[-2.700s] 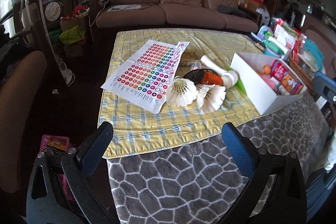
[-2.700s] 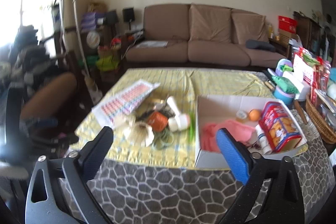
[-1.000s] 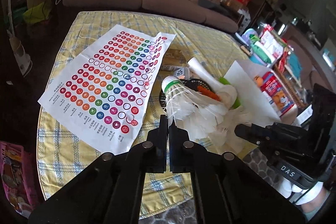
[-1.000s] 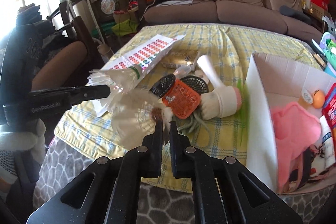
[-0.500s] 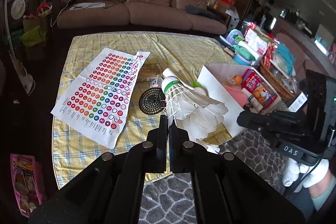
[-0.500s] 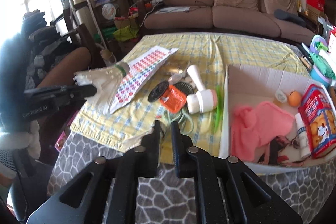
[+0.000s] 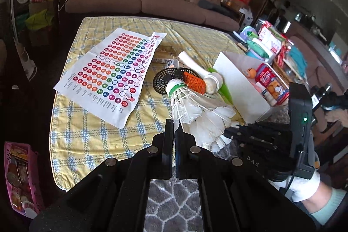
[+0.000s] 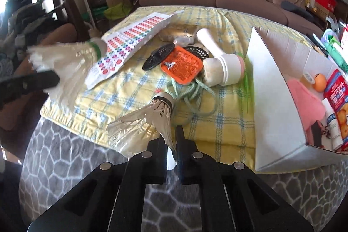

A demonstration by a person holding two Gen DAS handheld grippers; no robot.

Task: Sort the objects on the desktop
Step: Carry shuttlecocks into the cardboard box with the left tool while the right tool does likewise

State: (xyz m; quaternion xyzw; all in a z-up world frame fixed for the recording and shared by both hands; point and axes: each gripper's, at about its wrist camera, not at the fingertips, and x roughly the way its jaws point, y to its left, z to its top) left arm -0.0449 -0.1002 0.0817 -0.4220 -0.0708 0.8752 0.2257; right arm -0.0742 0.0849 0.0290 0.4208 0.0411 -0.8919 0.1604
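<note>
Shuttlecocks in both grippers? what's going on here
A person is sorting table clutter with two handheld grippers. The left gripper is shut on the feathers of a green-banded shuttlecock; the right gripper is shut on the feathers of a black-banded shuttlecock. Both are lifted above the yellow cloth. The white box at the right already holds other items.

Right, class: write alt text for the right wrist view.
The right gripper pinches a white feather shuttlecock above a yellow checked cloth. At left, another gripper holds a second shuttlecock; an open white box sits at right.
</note>
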